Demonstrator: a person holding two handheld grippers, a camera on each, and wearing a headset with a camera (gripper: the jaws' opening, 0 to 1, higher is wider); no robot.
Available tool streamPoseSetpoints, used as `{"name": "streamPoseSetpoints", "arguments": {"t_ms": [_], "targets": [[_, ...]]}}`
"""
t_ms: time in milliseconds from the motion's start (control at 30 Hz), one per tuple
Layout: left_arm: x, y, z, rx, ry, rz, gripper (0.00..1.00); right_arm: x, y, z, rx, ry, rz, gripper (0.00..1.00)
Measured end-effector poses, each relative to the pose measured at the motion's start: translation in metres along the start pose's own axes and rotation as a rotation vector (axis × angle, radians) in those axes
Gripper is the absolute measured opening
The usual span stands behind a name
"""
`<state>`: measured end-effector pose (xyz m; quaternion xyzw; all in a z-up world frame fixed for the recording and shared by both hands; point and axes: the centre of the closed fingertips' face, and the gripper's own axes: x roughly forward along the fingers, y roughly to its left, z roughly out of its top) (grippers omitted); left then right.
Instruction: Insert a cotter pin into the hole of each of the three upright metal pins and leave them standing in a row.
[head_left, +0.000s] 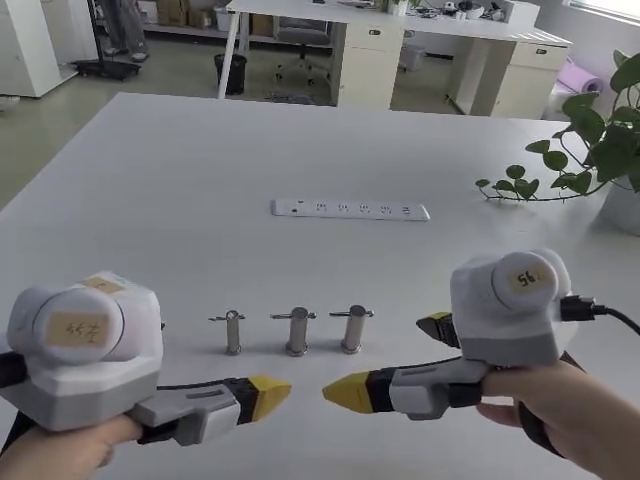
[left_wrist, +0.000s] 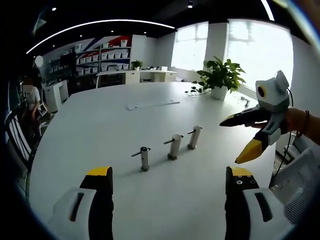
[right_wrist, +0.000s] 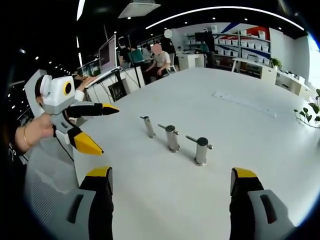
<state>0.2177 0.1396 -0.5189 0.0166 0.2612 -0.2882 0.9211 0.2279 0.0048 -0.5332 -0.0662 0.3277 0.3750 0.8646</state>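
Row of three, nothing held
Bottom of frame: left gripper (left_wrist: 169, 173) and right gripper (right_wrist: 170, 173), yellow-tipped jaws spread wide, empty. Mid-frame, three shiny cylindrical metal pins (head_left: 296, 331) stand in a row on the white table (head_left: 150, 180), a thin cotter pin (head_left: 226, 318) through each. Beyond, one flat power strip (head_left: 350, 209).

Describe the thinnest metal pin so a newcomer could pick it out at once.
On the white table, nearer the person than the power strip, three metal pins stand in a row. The one meant is the end pin on the left gripper's side, slimmer than its two neighbours.
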Motion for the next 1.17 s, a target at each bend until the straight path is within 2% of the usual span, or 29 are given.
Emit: {"name": "streamPoseSetpoints", "arguments": {"t_ms": [133, 333, 633, 1167], "targets": [[0.000, 0.000, 0.001, -0.001, -0.007, -0.004, 0.96, 0.001, 0.000, -0.003, -0.011, 0.016, 0.003, 0.97], [-0.004, -0.002, 0.002, -0.004, -0.014, -0.004, 0.99, -0.001, 0.004, -0.003, -0.008, 0.013, 0.014, 0.97], [-0.007, -0.001, 0.000, -0.009, -0.005, 0.004, 0.99, -0.005, 0.006, -0.007, -0.008, 0.021, 0.018, 0.97], [-0.011, 0.001, 0.000, -0.002, 0.005, 0.005, 0.98, -0.008, 0.007, -0.004, 0.002, 0.000, 0.019, 0.96]]}}
